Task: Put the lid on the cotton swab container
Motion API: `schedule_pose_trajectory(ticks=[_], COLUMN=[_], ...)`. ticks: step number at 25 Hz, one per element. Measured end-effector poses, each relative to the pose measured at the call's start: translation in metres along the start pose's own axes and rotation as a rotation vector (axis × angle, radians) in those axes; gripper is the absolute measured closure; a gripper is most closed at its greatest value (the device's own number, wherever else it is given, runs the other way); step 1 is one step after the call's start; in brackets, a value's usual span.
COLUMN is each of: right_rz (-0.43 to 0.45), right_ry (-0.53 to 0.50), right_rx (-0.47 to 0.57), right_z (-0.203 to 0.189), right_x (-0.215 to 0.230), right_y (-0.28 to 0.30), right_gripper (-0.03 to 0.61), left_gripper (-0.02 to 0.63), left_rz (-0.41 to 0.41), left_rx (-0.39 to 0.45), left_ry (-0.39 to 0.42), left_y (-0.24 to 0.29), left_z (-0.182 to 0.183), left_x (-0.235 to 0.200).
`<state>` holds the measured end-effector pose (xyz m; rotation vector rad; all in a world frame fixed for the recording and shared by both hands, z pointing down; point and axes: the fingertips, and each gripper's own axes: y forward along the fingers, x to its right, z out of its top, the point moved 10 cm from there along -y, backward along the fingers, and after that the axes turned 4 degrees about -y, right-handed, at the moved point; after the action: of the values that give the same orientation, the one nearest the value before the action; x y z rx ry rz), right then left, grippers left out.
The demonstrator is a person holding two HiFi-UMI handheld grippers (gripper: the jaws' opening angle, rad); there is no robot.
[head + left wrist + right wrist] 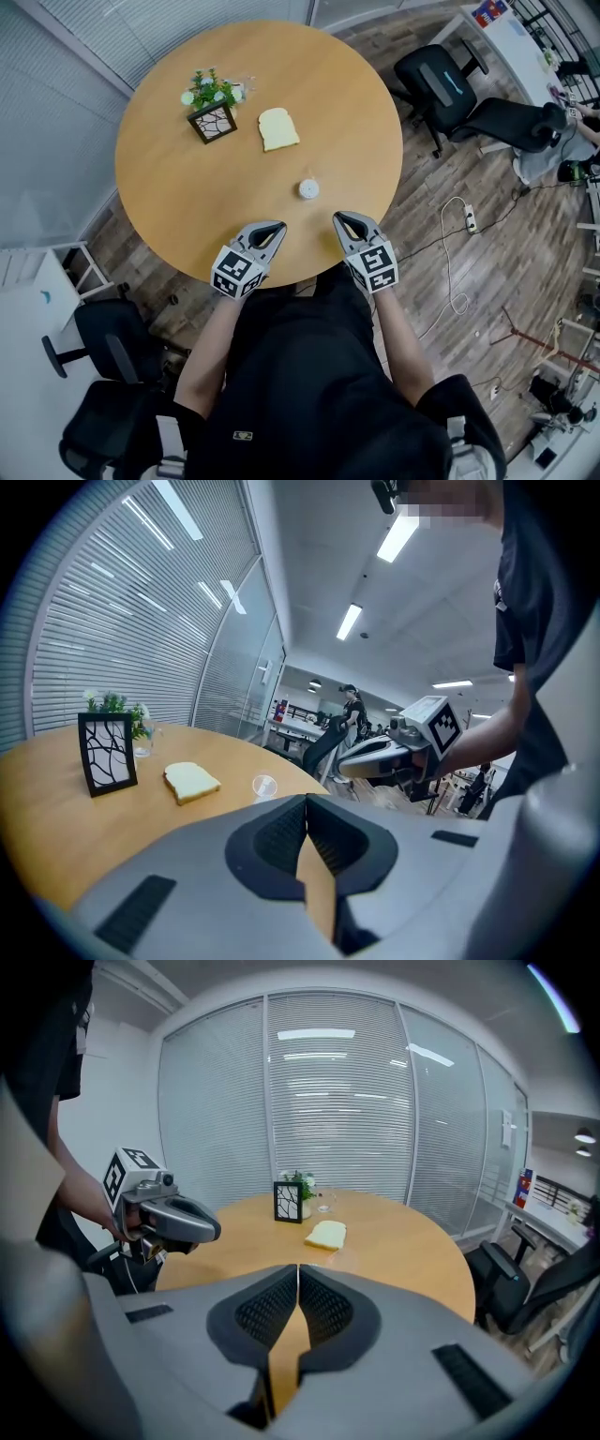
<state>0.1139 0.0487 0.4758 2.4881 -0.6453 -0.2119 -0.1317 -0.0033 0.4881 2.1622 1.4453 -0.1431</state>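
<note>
A small round clear plastic piece [308,188] [264,786] lies on the round wooden table [178,197], just beyond both grippers; I cannot tell whether it is the lid or the container. A second clear vessel [243,89] [142,740] [324,1202] stands at the far side beside the plant. My left gripper [275,228] [306,803] [173,1220] hovers over the near table edge, jaws shut and empty. A little to its right, my right gripper [343,219] [298,1271] [375,758] is likewise shut with nothing in it. Both tips point toward the round piece.
A pale yellow bread-like slice [278,128] [191,782] [327,1234] lies mid-table. A small plant in a black patterned holder [214,111] [106,753] [288,1201] stands at the far left. Office chairs [450,89] and floor cables [457,253] surround the table.
</note>
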Motion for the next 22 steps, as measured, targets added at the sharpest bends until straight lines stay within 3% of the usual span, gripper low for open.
schedule_pose_trajectory(ticks=[22], right_rz=[0.150], right_ry=[-0.041], right_rx=[-0.056], right_z=[-0.011], right_x=[0.075], right_y=[0.066], right_gripper=[0.572], left_gripper=[0.606], left_rz=[0.122], left_rx=[-0.105], left_ry=[-0.080], left_y=[0.075], left_z=[-0.026], left_x=[-0.034])
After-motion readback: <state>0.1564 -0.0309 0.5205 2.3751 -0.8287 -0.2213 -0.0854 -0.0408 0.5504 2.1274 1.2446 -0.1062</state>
